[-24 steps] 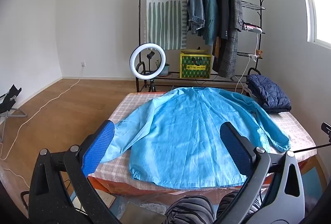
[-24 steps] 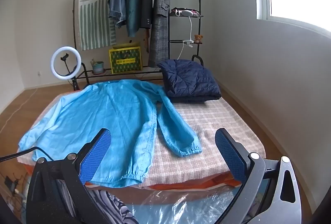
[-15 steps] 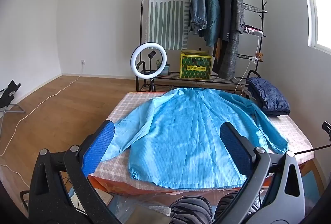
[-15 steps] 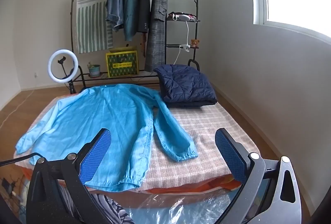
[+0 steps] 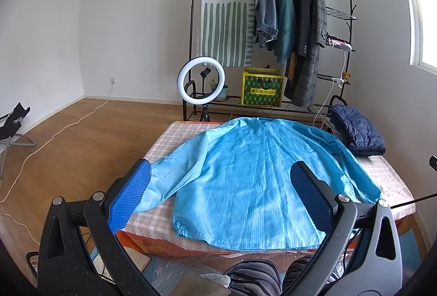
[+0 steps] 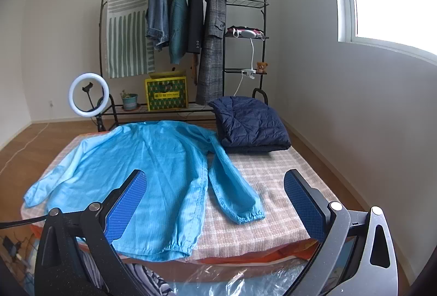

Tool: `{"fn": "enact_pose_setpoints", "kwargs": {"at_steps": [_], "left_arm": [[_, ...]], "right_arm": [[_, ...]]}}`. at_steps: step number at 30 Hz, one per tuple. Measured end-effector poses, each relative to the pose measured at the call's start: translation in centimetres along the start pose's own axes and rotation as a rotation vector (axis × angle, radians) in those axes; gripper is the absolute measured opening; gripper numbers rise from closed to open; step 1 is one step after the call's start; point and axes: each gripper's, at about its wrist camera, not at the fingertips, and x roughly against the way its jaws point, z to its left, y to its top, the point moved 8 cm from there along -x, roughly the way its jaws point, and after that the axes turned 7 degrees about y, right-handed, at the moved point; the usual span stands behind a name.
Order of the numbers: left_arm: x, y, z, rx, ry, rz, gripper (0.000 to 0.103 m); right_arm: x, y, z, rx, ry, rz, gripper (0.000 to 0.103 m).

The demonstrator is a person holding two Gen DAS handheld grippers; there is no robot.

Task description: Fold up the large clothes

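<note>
1. One light-blue jacket [image 5: 251,181] lay spread flat, back up, on the checked bed cover [image 6: 273,186], hem at the near edge and both sleeves out to the sides; the right cuff [image 6: 247,215] rested on bare cover.
2. Both tools hovered near of the bed: the left gripper [image 5: 218,195] and right gripper [image 6: 215,203] each stood wide apart, gripping nothing.
3. Writing on the yellow-green box [image 5: 262,91] under the clothes rack [image 6: 183,31] was too small to read.
4. Compared with 0.8 s earlier, both cameras had tilted slightly upward; the jacket itself had not shifted.
5. A folded navy quilted jacket [image 6: 250,123] sat at the far right corner; a ring light [image 5: 201,80] stood beyond the far left.
</note>
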Motion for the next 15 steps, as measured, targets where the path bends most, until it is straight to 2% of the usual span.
{"fn": "enact_pose_setpoints", "kwargs": {"at_steps": [15], "left_arm": [[1.2, -0.2, 1.6, 0.027, 0.025, -0.018, 0.103]], "right_arm": [[1.2, 1.9, 1.9, 0.019, 0.023, -0.046, 0.101]]}}
